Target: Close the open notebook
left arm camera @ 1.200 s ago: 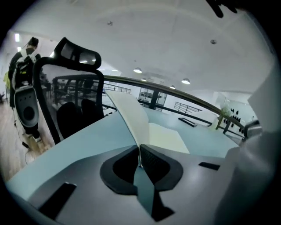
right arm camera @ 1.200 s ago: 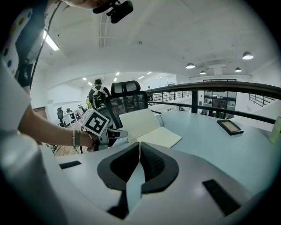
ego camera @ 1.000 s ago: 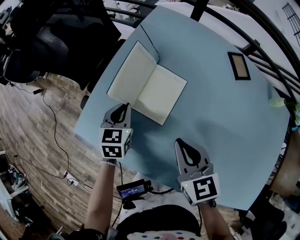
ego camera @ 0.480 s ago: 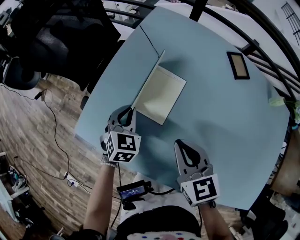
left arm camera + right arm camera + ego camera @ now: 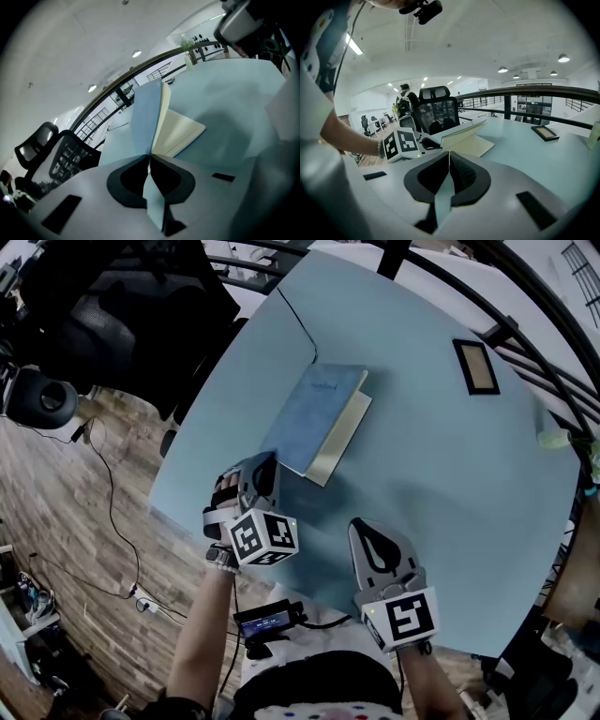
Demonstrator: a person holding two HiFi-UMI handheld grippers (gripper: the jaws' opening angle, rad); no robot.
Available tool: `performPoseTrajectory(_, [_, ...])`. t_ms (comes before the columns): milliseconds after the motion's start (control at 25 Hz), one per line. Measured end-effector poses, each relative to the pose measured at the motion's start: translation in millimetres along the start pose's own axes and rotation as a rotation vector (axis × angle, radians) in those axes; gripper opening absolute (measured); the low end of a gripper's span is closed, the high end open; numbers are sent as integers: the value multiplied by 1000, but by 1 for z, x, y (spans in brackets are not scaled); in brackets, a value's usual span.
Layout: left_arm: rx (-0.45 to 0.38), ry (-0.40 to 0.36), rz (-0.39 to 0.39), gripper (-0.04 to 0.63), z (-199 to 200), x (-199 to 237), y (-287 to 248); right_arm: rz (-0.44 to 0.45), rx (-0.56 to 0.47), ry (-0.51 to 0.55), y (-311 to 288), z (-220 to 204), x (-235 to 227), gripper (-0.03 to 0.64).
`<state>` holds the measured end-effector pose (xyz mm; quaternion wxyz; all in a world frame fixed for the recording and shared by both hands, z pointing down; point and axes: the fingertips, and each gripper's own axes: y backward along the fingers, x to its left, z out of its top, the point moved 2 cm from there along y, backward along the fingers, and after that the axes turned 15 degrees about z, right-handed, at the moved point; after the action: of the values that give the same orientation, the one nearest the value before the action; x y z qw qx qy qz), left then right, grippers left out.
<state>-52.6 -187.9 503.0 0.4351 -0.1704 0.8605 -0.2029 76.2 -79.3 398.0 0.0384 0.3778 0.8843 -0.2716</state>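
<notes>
The notebook (image 5: 314, 413) lies on the light-blue table (image 5: 422, 456), its blue cover swung over and slanting above the cream pages (image 5: 339, 439), which show along the right edge. My left gripper (image 5: 269, 463) is at the notebook's near corner, shut on the cover's corner. In the left gripper view the cover (image 5: 145, 119) rises straight from between the jaws of the left gripper (image 5: 149, 157), with a cream page (image 5: 180, 133) lying to its right. My right gripper (image 5: 361, 526) rests near the table's front edge, shut and holding nothing. It (image 5: 449, 152) faces the half-closed notebook (image 5: 464, 135).
A small dark-framed picture (image 5: 477, 368) lies at the far right of the table. A thin black cable (image 5: 300, 320) runs to the notebook's far end. A black office chair (image 5: 112, 306) stands beyond the table's left edge, and a railing runs round the far side.
The left cover, flat open a second ago, stood upright and has now swung over the right-hand pages. My left gripper rolled and moved right with it. The right gripper stayed still.
</notes>
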Motion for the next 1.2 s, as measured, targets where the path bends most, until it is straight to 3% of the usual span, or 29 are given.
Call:
performPoseTrajectory(360, [-13,-251,45,32,1,-15,-1,-5,-2,-1,2,-3,2,35])
performPoseTrajectory(680, [-27,-317,34,40,-2,-23,-5,-10,0,1,1,-3,2,34])
performPoseTrajectory(960, [-32,-245,19,63,-3,-24,-4,-42,-5,10,6,-1,-4,34])
performPoseTrajectory(1080, [-38,-158,12,78,-1,-17,1,-51,-9,17,7,2,-5,34])
performPoseTrajectory(1200, [-53,-22,32,32,0,-1,14,-61,-32,27,8,11,0,34])
